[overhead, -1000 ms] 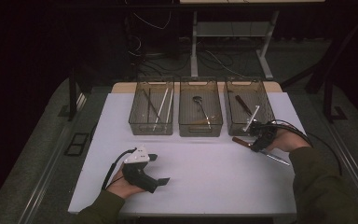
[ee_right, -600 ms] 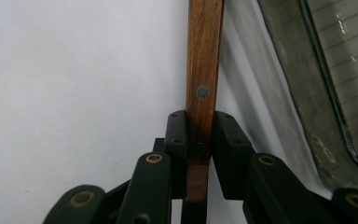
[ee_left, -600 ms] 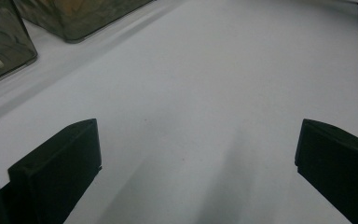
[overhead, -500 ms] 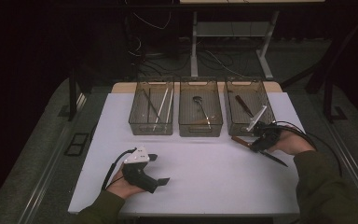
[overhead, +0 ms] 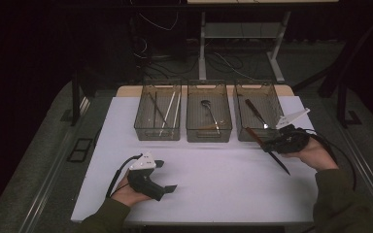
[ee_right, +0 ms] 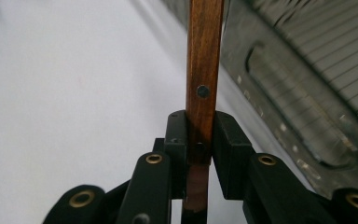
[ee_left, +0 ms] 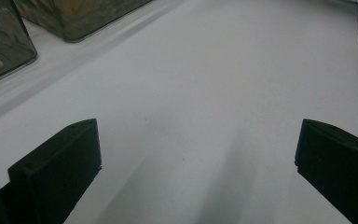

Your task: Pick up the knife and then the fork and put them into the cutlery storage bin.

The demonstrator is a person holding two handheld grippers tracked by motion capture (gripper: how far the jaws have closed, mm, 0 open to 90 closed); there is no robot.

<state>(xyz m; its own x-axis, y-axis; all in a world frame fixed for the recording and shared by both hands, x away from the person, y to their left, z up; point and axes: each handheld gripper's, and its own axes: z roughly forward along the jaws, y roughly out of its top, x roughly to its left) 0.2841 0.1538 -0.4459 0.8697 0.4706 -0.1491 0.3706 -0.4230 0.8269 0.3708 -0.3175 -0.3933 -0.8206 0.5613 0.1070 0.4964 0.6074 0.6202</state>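
Note:
My right gripper point(overhead: 270, 143) is shut on a knife point(overhead: 278, 161) just in front of the right-hand bin point(overhead: 267, 97). The brown wooden handle points toward the bin and the dark blade slants down toward the person. In the right gripper view both pads point(ee_right: 177, 135) press on the riveted wooden handle point(ee_right: 204, 70), with the bin wall point(ee_right: 307, 93) close on the right. My left gripper point(overhead: 166, 175) rests at the front left of the white table point(overhead: 223, 184). Its jaws stand wide open with only bare table point(ee_left: 196, 93) between them.
Three clear bins stand in a row at the back of the table. The left bin point(overhead: 141, 127) holds thin sticks, the middle bin point(overhead: 209, 134) a spoon-like utensil, and the right one another knife. Cables trail from both grippers. Dark floor surrounds the table.
The right hand has lifted the knife slightly and carried it a little toward the right bin. The left hand and its gripper have stayed where they were.

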